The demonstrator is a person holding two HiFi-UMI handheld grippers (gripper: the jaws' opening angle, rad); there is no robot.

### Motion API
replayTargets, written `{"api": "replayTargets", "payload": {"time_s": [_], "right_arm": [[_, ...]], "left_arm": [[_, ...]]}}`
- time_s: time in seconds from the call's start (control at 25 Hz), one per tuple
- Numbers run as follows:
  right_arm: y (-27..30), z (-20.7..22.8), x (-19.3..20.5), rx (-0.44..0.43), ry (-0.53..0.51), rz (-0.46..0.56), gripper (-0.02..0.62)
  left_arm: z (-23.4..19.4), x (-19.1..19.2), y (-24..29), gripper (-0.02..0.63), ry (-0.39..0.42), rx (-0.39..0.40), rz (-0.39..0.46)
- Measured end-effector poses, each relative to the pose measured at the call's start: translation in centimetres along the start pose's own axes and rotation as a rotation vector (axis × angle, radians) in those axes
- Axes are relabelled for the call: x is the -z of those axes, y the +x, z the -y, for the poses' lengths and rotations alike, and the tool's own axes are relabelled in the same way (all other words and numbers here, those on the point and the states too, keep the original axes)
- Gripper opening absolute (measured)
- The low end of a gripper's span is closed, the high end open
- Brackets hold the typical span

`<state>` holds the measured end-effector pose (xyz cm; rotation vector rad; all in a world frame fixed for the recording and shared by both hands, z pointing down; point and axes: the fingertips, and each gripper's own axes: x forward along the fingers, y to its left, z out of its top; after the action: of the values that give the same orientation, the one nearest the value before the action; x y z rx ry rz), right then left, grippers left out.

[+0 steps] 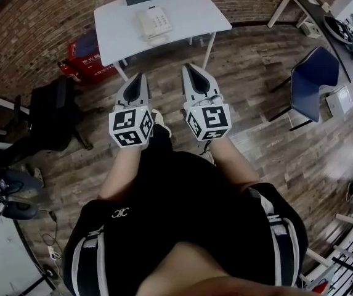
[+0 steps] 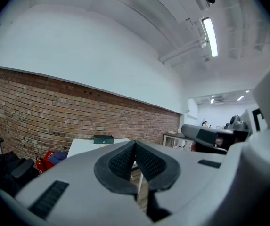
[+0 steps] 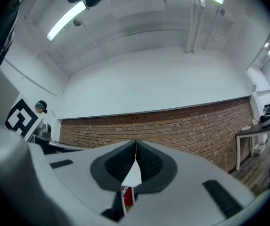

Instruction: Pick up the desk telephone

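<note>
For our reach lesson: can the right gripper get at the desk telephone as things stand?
Probably not yet: the right gripper hangs over the floor short of the white table, jaws shut. Nothing stands between it and the desk telephone, so stepping closer should do.

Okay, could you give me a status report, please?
Left gripper shut, empty. Right gripper shut, empty. Telephone untouched on white table, ahead of both. Path looks clear.

An office-like workroom: a brick wall (image 1: 40, 36) at eleven o'clock, a white table (image 1: 188, 11) with a desk telephone (image 1: 153, 22) at twelve, a blue chair (image 1: 315, 79) at two, plank floor (image 1: 250, 73) underfoot.
</note>
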<state>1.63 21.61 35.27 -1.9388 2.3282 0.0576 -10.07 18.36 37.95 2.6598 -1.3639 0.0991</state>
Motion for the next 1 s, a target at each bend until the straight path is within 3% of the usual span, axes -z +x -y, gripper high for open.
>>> {"api": "replayTargets", "payload": {"time_s": [0.32,0.52,1.0], "right_arm": [[3.8,2.3,1.1,-0.001,0.014,-0.015,0.0],[6.8,4.1,2.3,0.006,0.009,-0.031,0.0],[19.0,8.6,5.3,-0.001,0.055,-0.093,0.0]], "left_arm": [[-1.3,-1.2,4.7,0.002,-0.007,0.02,0.033],[-2.5,-0.6,8.4,0.002,-0.013,0.026,0.011],[-8.0,-1.3,20.4,0.002,-0.042,0.04,-0.035]]}}
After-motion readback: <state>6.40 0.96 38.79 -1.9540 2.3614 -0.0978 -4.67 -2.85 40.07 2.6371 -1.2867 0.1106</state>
